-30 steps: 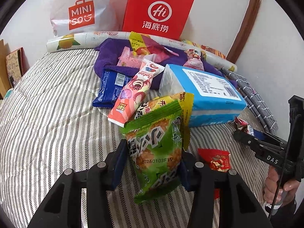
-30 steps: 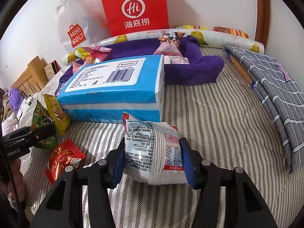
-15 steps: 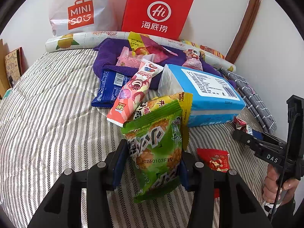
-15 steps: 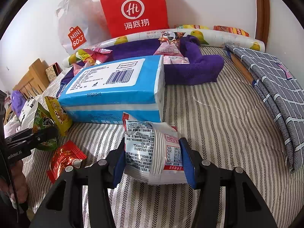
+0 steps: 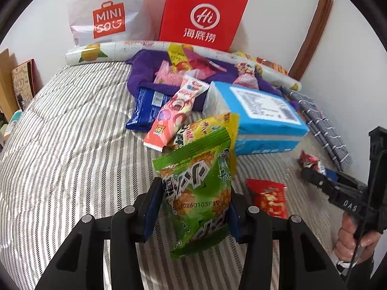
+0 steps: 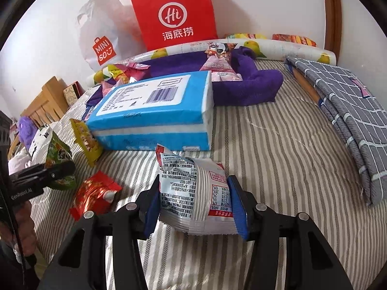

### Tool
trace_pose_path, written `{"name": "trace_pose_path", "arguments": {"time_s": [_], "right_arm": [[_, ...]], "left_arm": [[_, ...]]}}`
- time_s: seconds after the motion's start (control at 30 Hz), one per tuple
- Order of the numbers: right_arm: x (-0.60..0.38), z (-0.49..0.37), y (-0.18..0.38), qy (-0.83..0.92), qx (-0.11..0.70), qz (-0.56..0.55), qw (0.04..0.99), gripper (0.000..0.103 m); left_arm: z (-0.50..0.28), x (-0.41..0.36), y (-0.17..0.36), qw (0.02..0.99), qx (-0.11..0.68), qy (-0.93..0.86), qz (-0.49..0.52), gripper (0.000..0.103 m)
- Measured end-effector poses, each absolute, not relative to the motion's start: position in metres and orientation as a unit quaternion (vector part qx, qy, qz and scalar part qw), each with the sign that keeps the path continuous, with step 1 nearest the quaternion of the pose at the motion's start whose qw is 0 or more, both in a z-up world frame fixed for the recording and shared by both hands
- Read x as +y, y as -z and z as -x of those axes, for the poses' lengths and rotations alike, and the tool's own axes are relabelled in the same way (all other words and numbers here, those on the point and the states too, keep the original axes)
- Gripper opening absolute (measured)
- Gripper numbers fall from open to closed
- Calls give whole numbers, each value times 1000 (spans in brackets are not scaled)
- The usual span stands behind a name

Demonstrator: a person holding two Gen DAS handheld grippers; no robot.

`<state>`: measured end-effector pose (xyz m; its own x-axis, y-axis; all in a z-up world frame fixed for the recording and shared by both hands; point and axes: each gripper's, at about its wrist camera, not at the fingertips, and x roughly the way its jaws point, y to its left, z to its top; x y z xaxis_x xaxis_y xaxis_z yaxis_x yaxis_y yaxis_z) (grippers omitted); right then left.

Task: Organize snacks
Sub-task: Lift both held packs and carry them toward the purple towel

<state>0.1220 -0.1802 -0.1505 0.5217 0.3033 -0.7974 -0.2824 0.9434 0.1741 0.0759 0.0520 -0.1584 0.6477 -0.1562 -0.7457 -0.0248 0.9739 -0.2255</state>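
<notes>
A striped bedspread (image 5: pixel 72 145) covers the bed, with a blue tissue pack (image 5: pixel 261 116) amid scattered snacks. The left gripper (image 5: pixel 193 207) clamps a green snack bag (image 5: pixel 198 191) upright above the spread; further right, the right gripper (image 6: pixel 196 203) grips a white snack packet (image 6: pixel 193 193) in front of the tissue pack.

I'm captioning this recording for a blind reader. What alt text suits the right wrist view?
The right hand-held gripper clamps a white crinkled snack packet above a grey striped bedspread. Behind lie a blue tissue pack, a purple towel and a red paper bag.
</notes>
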Motion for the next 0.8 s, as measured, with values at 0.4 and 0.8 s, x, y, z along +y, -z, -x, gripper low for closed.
{"name": "trace_pose_path", "arguments": {"time_s": [0.4, 0.8], "right_arm": [[-171, -100, 116, -177, 432, -16, 884, 50], [-165, -104, 80, -178, 415, 0, 892, 50]], "left_arm": [[-72, 31, 127, 907, 401, 73, 103, 46], [-94, 7, 101, 908, 393, 101, 104, 46]]}}
